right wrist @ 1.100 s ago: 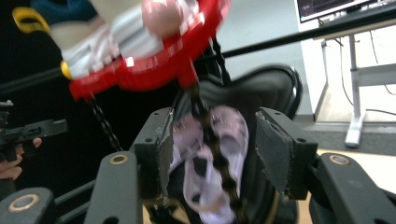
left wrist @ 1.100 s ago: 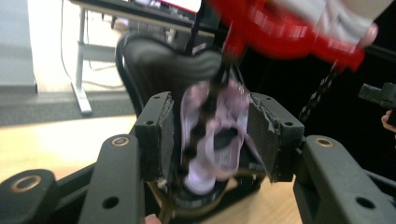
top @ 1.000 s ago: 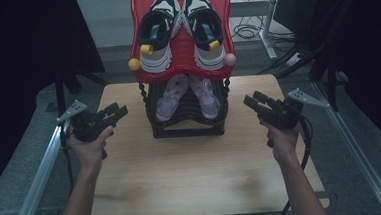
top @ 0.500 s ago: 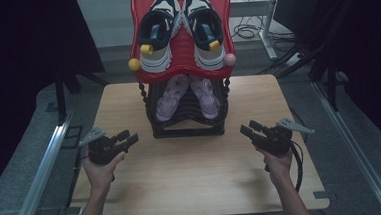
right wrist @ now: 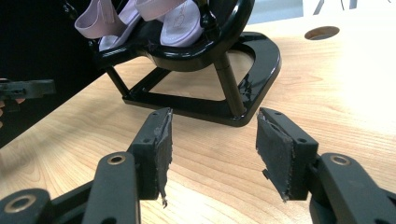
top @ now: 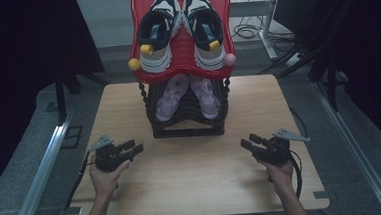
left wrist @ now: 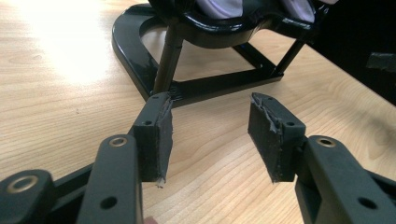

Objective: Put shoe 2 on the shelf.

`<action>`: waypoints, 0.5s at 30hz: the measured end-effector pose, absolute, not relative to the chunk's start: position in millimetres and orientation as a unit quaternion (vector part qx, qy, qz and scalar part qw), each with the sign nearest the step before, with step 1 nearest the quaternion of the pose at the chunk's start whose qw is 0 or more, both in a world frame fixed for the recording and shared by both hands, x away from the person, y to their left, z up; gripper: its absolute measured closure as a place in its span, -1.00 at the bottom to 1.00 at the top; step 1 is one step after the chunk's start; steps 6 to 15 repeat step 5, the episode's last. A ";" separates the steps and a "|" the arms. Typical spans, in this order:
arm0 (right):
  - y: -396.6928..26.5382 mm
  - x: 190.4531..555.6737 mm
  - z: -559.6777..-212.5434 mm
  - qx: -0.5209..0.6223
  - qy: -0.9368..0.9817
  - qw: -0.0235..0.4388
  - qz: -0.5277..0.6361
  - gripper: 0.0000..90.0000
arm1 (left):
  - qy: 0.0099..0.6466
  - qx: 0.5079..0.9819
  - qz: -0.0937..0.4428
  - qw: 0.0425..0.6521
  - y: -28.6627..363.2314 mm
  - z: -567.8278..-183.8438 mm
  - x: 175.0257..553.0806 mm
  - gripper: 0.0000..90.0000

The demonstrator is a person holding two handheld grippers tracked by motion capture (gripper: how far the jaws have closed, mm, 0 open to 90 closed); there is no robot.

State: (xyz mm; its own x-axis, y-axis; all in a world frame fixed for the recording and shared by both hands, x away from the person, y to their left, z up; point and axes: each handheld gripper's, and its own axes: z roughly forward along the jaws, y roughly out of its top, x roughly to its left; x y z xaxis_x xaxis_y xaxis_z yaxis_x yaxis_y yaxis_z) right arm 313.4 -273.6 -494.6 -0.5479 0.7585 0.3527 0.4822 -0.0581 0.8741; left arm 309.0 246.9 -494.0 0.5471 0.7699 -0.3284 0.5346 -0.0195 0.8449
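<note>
A black shoe rack stands at the back middle of the wooden table. Its red top shelf carries a pair of black, white and grey sneakers. A pair of lilac sandals sits on the lower tier. My left gripper rests low at the rack's front left, open; its jaws have just been opening a little, with nothing between them. My right gripper is low at the front right, open and empty. Both point at the rack's base.
A yellow ball and a pink ball tip the red shelf's corners. Metal rails run along both sides of the table. Cables lie on the floor behind. A round hole is cut in the tabletop.
Both hands have come down from mid-height to just above the tabletop and drawn toward the near edge. The rack and the shoes have not moved.
</note>
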 end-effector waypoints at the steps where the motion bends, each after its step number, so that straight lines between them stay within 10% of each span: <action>1: -274.1 312.9 -494.2 0.460 0.675 0.123 0.563 0.01 | 0.462 0.706 0.117 0.524 246.9 -493.6 308.3 0.08; 15: -278.2 309.6 -493.1 0.460 0.678 0.130 0.558 -0.04 | 0.462 0.708 0.122 0.520 247.2 -494.2 305.4 0.04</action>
